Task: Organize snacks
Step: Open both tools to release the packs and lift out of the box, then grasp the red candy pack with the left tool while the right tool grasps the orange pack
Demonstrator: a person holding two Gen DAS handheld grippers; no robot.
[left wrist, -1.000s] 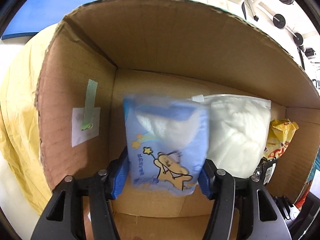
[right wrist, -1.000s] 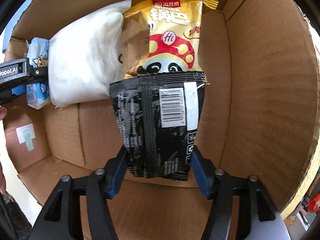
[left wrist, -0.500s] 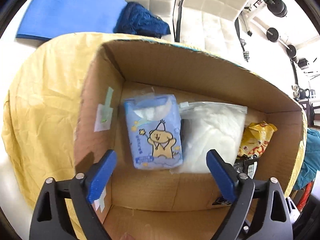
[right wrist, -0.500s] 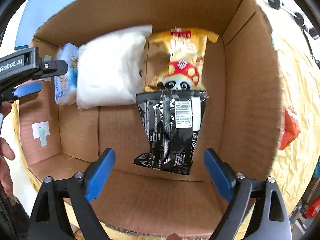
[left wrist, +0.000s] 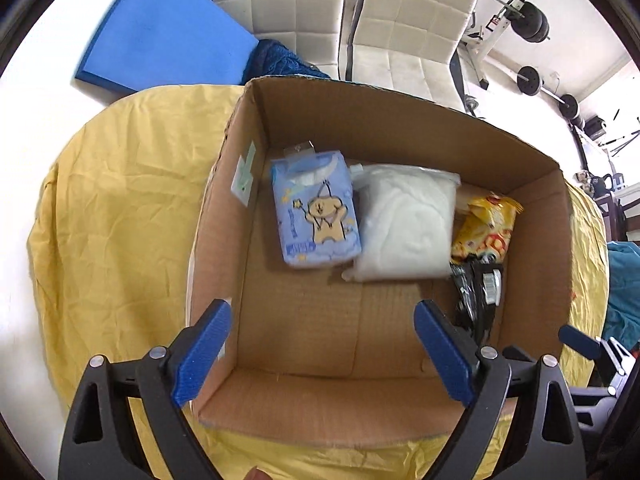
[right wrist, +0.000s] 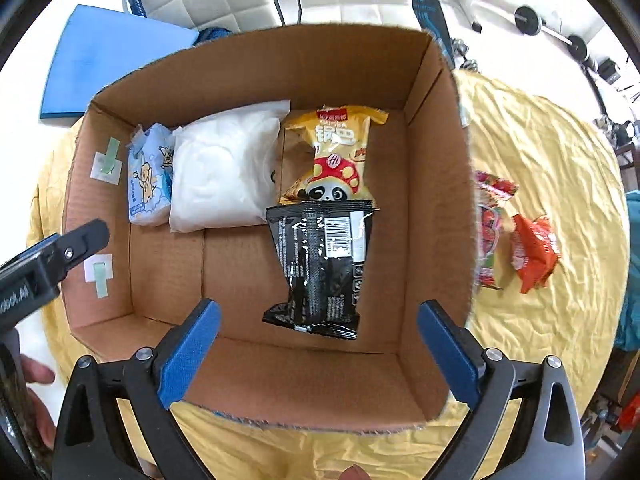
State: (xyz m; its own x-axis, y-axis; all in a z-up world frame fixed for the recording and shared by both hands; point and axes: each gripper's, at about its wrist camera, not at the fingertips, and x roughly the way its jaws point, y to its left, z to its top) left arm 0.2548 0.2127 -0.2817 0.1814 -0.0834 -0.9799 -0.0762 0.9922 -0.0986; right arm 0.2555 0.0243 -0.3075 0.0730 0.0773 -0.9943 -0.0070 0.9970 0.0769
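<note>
Both our left gripper (left wrist: 320, 354) and right gripper (right wrist: 316, 354) hang spread and empty above the box (right wrist: 256, 396); we reach for the red packets (right wrist: 534, 254), seemingly two, outside its right wall.

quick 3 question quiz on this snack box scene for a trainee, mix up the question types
1. True or false: the left gripper is shut on the blue bear pack.
2. Which packet in the cardboard box lies nearest the right gripper? A) white bag B) black packet C) yellow panda packet
3. Fill in: two snack packets, the striped red packet and the orange packet, lie outside the box on the ______ cloth.

Key: 1 false, both grippers are open and empty; 2 B; 3 yellow.
</note>
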